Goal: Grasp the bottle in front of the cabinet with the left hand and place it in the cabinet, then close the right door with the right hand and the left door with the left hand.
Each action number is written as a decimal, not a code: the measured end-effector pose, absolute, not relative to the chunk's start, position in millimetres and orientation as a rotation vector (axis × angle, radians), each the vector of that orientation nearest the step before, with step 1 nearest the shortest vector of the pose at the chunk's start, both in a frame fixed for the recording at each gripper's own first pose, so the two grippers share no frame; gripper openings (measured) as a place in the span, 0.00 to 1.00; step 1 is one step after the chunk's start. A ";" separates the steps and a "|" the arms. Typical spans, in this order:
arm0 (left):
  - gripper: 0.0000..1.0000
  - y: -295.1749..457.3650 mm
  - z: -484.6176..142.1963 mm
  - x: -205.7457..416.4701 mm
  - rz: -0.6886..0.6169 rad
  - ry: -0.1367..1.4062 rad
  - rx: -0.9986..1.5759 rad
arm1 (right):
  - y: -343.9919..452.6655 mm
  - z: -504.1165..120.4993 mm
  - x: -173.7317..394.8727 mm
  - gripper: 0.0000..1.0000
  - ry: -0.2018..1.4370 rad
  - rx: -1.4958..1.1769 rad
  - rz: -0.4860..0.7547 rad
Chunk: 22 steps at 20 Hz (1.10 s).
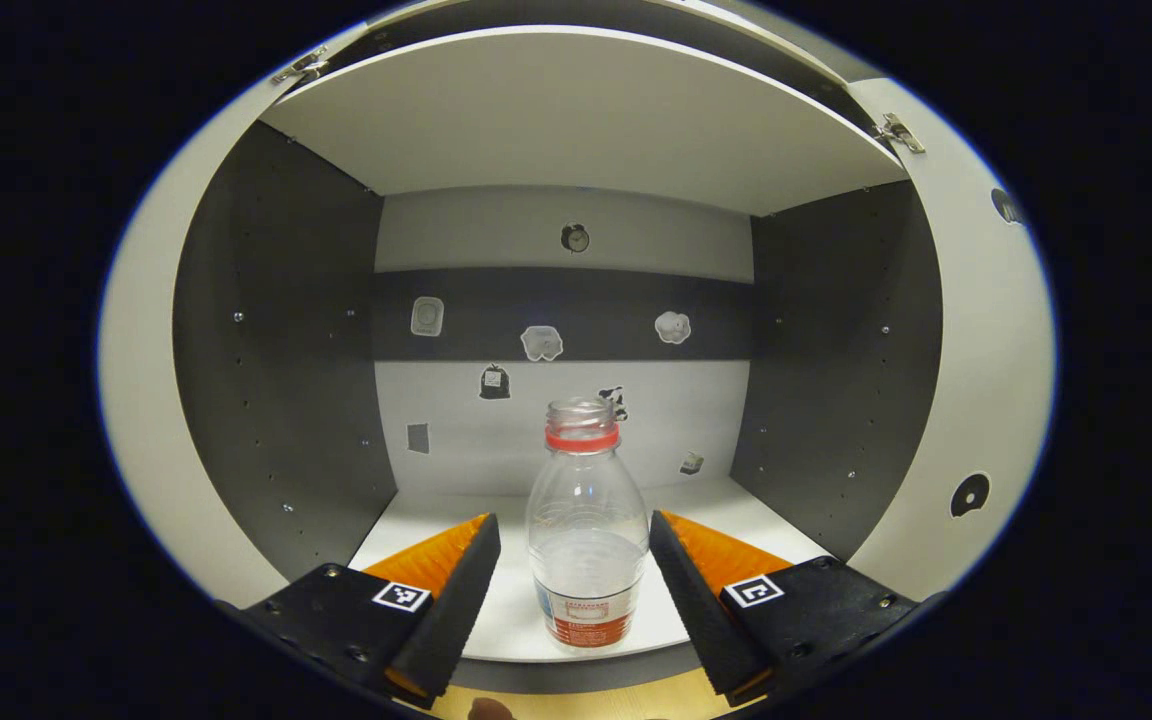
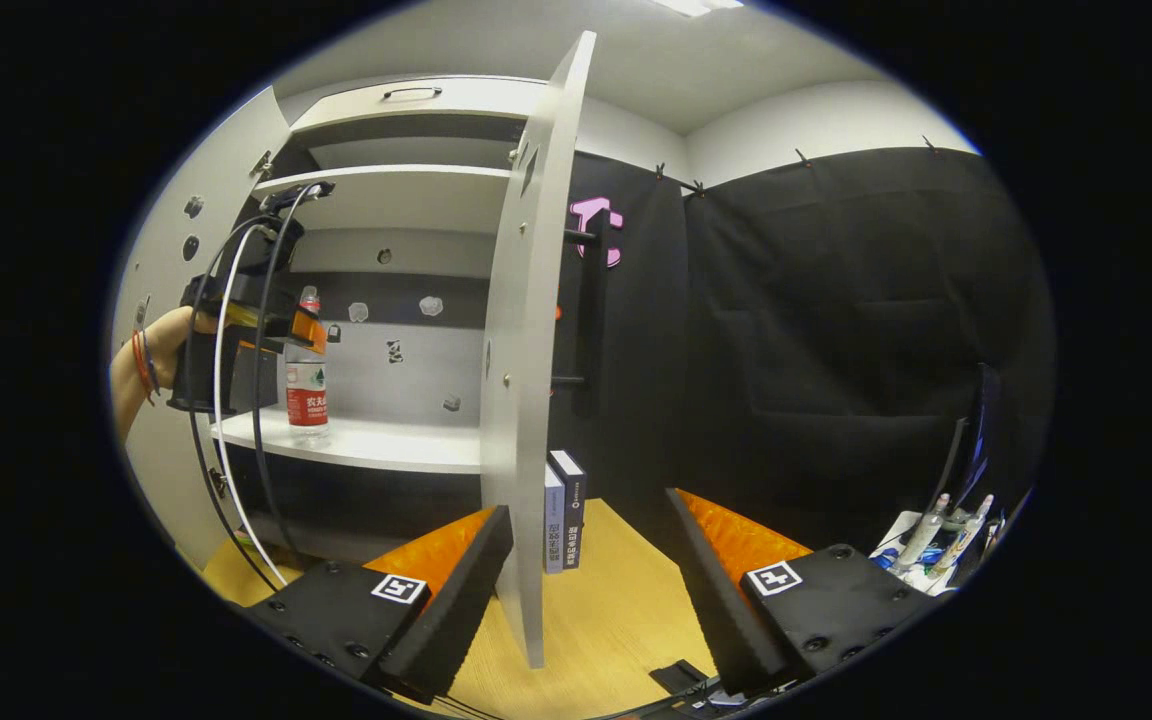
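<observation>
Setting the bottle [image 1: 586, 530] down inside the cabinet is the step I judge to be in hand: in the left gripper view it stands upright near the front edge of the shelf [image 1: 496, 625], between the fingers of my left tool [image 1: 576, 590], which sit spread with a gap on either side of it, so I hold nothing. The next move calls for drawing that tool straight back without tipping the uncapped bottle, which has some water in it. My right tool [image 2: 591, 590] hangs wide and empty over the worktop [image 2: 616, 610], its fingers to either side of the edge of the right door [image 2: 531, 350], which stands open and edge-on to me; I must come round to its outer face to push it. Beyond the door two books [image 2: 564, 520] stand on the worktop. Farther off, my left hand [image 2: 151, 365] holds its tool at the bottle, and small stickers [image 1: 541, 343] dot the cabinet's back wall.
</observation>
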<state>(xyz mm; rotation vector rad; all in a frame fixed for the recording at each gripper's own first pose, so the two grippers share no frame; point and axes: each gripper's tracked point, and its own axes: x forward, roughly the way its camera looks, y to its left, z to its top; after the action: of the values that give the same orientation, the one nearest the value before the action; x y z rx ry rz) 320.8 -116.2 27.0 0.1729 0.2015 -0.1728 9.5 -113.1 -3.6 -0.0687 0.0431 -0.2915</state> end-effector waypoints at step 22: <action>0.92 -84.8 52.6 218.7 -0.146 0.053 0.102 | -196.1 -2.2 27.2 1.00 0.039 -0.080 -0.395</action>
<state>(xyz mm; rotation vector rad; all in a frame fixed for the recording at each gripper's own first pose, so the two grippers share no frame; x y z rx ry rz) 218.7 -84.8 52.6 0.1021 0.0525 -0.1459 27.2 -196.1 -2.2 -0.0804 0.0388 -0.3953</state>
